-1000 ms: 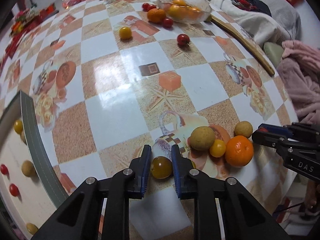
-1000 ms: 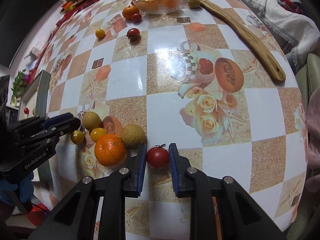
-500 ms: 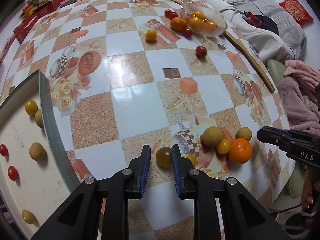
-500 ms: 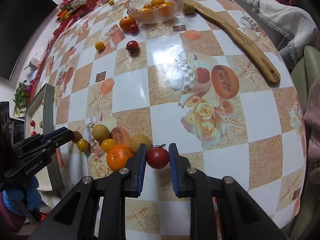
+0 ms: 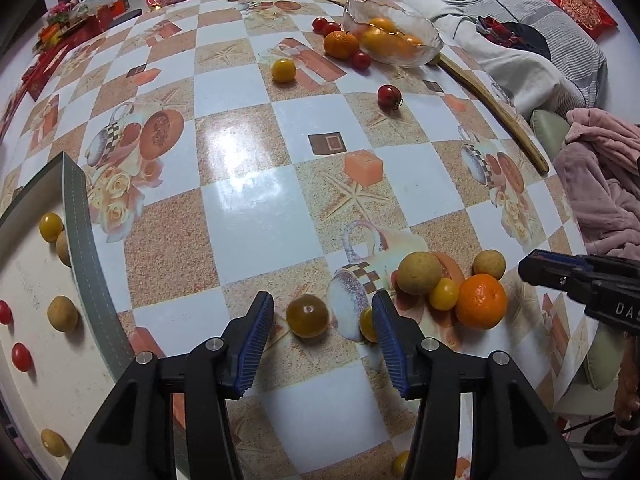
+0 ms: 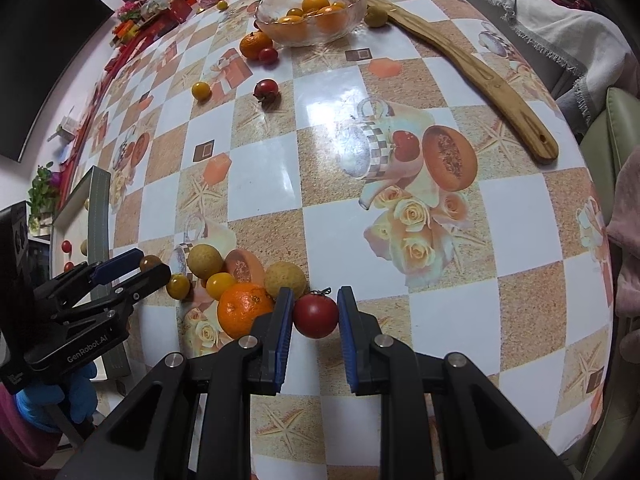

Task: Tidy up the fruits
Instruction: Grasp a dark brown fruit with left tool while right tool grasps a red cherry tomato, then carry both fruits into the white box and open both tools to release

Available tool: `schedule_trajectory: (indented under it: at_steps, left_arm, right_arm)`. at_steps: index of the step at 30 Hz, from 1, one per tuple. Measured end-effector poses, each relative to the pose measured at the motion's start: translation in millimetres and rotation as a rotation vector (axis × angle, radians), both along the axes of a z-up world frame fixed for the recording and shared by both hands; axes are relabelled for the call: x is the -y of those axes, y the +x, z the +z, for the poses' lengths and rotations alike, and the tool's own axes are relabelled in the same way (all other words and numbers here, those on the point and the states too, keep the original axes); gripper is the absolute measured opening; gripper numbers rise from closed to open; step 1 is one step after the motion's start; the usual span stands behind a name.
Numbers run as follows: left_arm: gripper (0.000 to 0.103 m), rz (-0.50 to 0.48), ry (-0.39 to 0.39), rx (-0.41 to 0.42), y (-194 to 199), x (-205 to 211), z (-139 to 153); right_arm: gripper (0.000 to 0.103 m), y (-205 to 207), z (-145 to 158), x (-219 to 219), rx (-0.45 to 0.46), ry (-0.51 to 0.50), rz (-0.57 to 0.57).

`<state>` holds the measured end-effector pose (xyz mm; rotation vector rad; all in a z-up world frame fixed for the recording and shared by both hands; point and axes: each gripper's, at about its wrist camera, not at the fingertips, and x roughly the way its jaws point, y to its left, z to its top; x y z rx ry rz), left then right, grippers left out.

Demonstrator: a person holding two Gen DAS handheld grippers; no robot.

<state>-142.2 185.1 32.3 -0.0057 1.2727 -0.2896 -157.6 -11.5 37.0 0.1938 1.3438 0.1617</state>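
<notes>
On the desk (image 5: 256,216), the left gripper (image 5: 322,316) is opening its jaws around an amber tomato (image 5: 307,316) that neither pad touches, beside a fruit cluster with an orange (image 5: 480,300), while the right gripper (image 6: 313,312) pinches a red tomato (image 6: 316,315) beside that cluster.

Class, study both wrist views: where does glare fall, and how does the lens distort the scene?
Left wrist view: white glare on the tablecloth, checks bowing outward, dark corners. Right wrist view: glare patch near the printed teapot, the wooden spatula curving with the fisheye.
</notes>
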Motion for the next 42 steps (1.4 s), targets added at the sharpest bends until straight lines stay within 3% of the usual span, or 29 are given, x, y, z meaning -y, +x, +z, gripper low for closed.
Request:
schedule_trajectory:
  at_steps: [3,6,10,14,16,18,21,25,30,42]
  left_arm:
    - [0.053,0.027,0.026,-0.006,1.3,-12.4,-2.4]
    - [0.053,0.062,-0.027,-0.035,5.9,-22.7,-5.8]
    - [0.053,0.016,0.019,-0.004,2.8,-5.3,-7.3]
    - [0.052,0.032,0.037,0.004,5.6,-0.8,-8.8]
    - [0.034,0.023,0.059,0.011,4.5,0.7,-8.5]
    - [0.023,0.01,0.055,0.003,0.9,1.2,-7.4]
    - [0.022,0.013,0.061,0.003,-3.1,1.1,-6.3]
    - [0.022,0.07,0.006,-0.028,-2.6,-11.0,-3.9]
    - [0.022,0.113,-0.019,-0.007,-7.4,-24.8,10.7]
    - [0.022,0.229,-0.002,0.039,-35.5,-88.7,36.3]
  right_arm:
    - [0.024,-0.2,1.4,1.5,0.004,0.005,-0.006]
    - [0.024,-0.6,0.4,1.9,0.003,0.007,-0.005]
    - [0.024,-1.3,-1.8,1.0,-0.004,0.009,-0.006]
    - [0.024,-0.5,0.0,-0.2,0.0,0.008,-0.002]
    - [0.024,0.4,1.0,0.3,0.002,0.007,-0.003]
    - [0.024,1.4,2.4,1.1,0.007,0.009,-0.008]
    - [0.024,3.5,3.9,0.7,0.012,0.014,-0.012]
    - [0.024,4.7,6.1,-4.5,0.013,0.023,-0.004]
    - [0.024,7.9,15.0,-19.7,0.029,0.022,0.035]
    - [0.024,23.2,33.2,-93.9,0.059,0.036,0.199]
